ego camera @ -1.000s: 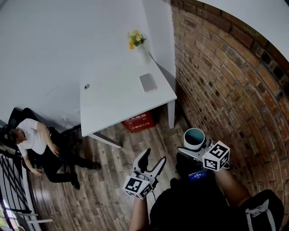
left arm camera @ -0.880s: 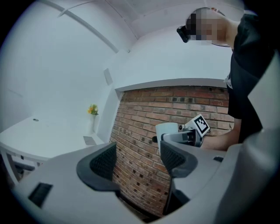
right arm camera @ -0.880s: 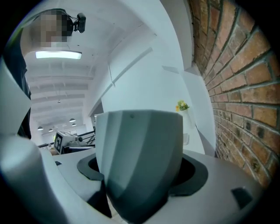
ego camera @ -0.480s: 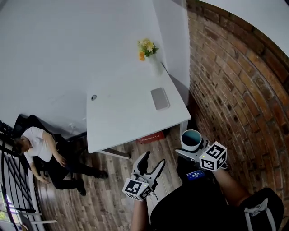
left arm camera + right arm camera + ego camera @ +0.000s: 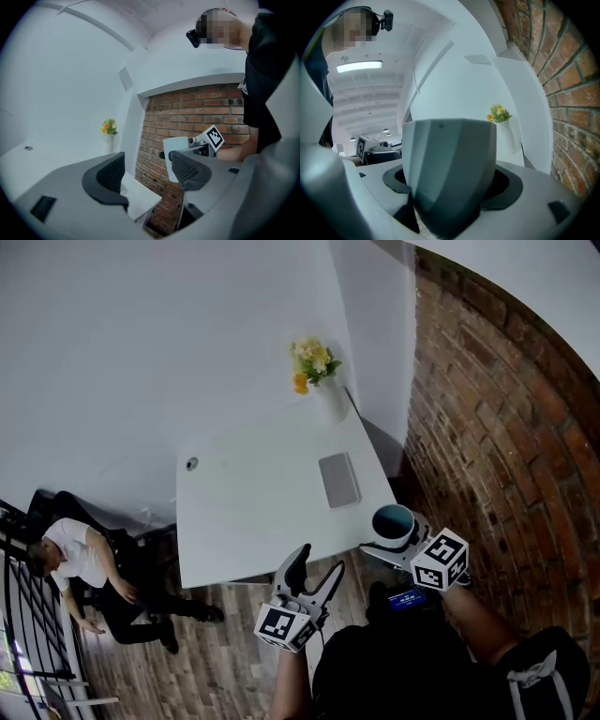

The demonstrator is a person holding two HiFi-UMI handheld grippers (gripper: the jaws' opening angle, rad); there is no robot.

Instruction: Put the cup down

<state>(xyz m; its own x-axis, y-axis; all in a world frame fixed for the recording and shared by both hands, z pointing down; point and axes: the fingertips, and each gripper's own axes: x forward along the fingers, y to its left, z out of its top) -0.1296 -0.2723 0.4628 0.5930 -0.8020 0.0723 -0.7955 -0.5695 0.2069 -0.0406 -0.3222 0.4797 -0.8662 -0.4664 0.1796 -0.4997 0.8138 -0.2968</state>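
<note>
Cup, one, pinched in right gripper jaws; left gripper jaws spread, empty; one table

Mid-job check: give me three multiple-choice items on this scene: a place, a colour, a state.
1. Where on the white table is the flower vase? A. far right corner B. near edge C. centre
2. Inside, the cup is: A. red B. teal C. yellow
3. The left gripper is: A. shut on the cup B. shut on the vase C. open, empty
Answers: 1 A, it stands at the corner by the wall; 2 B, head view shows teal; 3 C, jaws apart, nothing gripped.
</note>
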